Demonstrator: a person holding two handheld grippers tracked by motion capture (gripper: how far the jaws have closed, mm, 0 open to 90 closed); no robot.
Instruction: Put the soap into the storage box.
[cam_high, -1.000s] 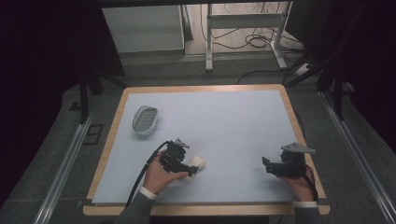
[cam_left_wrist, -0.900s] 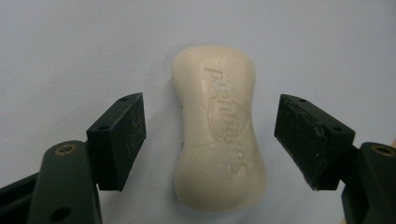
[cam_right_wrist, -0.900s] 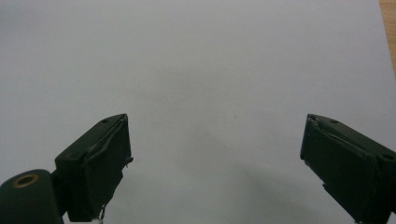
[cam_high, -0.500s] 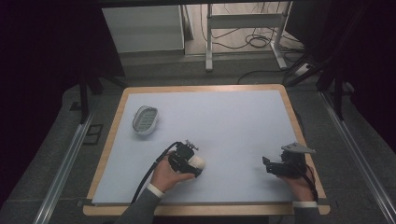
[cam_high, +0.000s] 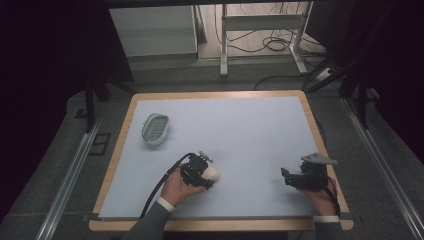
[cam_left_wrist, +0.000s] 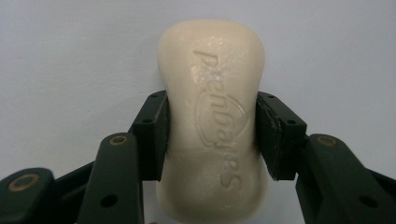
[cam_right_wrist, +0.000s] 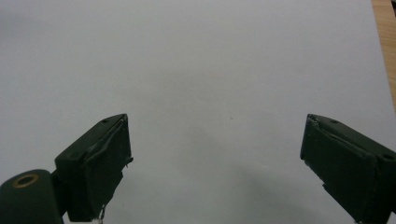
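High view, near edge of the table: the left gripper (cam_high: 206, 174), held in the person's left hand (cam_high: 176, 189), lies low over the pale blue mat (cam_high: 240, 130) and has its jaws clamped on a cream bar of soap (cam_high: 213, 174). The jaws have just been closing, with the bar between them. In the left gripper view the two black pads (cam_left_wrist: 154, 135) press flat against the long sides of the bar of soap (cam_left_wrist: 212, 112), about midway along it; the embossed face is turned up and the bar rests on the mat (cam_left_wrist: 70, 60). A black cable (cam_high: 157, 187) trails from this gripper toward the near edge.

At the right, well apart from the soap, the right gripper (cam_high: 286, 176) rests in the right hand (cam_high: 320, 196). In the right gripper view its jaws stand wide apart with nothing between them, bare mat (cam_right_wrist: 210, 84) ahead and a strip of the wooden table rim (cam_right_wrist: 385, 42) at the far right.

Farther back, near the mat's left edge, a grey oval soap dish (cam_high: 155, 128) stands empty, well apart from the bar.
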